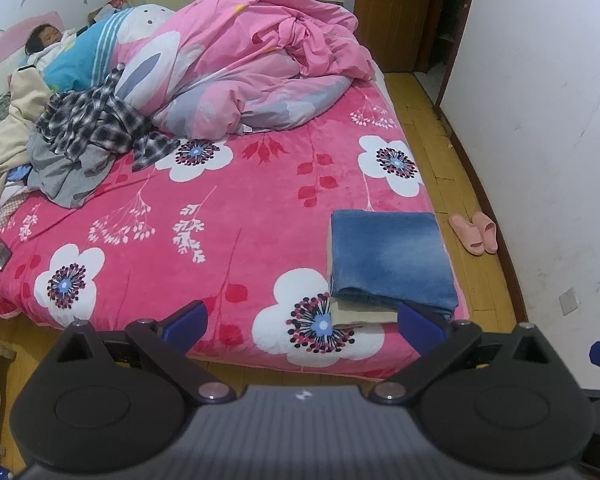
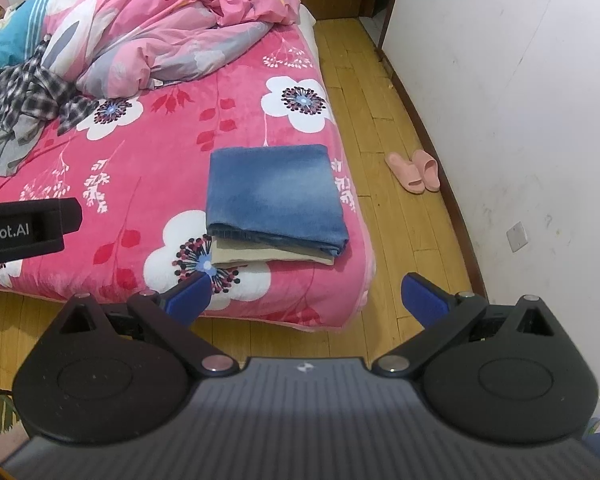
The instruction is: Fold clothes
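Folded blue jeans (image 1: 388, 256) (image 2: 274, 194) lie on a folded beige garment (image 1: 360, 314) (image 2: 268, 256) at the near right corner of the pink floral bed (image 1: 228, 240) (image 2: 148, 184). A heap of unfolded clothes, with a black-and-white plaid shirt (image 1: 96, 120) (image 2: 24, 92) over a grey garment (image 1: 68, 176) (image 2: 4, 144), sits at the bed's left. My left gripper (image 1: 304, 326) hovers open at the bed's near edge, empty. My right gripper (image 2: 306, 294) is open and empty, held back over the floor before the folded stack. The left gripper's body (image 2: 28, 228) shows at the left edge of the right wrist view.
A rumpled pink duvet (image 1: 252, 60) (image 2: 172, 20) covers the far half of the bed, and a person lies under it at the far left. Pink slippers (image 1: 474, 232) (image 2: 414, 170) lie on the wooden floor right of the bed. A white wall stands close on the right.
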Tool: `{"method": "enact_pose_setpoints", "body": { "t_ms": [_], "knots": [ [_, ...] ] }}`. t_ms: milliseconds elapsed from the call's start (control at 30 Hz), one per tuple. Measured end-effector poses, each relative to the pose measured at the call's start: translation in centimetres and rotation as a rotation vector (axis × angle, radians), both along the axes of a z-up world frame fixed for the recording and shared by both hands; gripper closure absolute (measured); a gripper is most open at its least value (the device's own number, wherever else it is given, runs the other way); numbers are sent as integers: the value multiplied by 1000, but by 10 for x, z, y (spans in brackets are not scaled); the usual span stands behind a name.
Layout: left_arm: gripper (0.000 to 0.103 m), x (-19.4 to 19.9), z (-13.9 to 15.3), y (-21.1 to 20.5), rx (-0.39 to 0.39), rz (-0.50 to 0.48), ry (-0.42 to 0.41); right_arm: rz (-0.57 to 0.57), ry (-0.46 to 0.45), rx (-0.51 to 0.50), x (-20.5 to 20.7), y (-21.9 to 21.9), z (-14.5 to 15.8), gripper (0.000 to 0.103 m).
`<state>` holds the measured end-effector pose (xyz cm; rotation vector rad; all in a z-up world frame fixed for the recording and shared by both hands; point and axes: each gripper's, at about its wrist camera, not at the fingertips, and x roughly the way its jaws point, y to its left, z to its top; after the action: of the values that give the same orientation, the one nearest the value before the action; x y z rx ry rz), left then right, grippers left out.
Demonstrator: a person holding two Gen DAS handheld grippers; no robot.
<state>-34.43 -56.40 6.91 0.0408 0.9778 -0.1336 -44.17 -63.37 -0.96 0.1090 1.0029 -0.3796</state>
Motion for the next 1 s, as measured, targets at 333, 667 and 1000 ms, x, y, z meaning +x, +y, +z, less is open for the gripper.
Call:
{"method": "enact_pose_setpoints", "body": {
  "t_ms": [333,667,1000],
  "knots": [
    [1,0,-2,-2,0,-1,8,-13,5,-7,0,2,0,1],
    [1,-7,-8,-10,9,-42,29,-49,21,-6,-6,-4,-2,1],
    [1,-13,-15,-23,27,-84,58,-113,36,19,-21,-12,-6,2]
  ]
}}
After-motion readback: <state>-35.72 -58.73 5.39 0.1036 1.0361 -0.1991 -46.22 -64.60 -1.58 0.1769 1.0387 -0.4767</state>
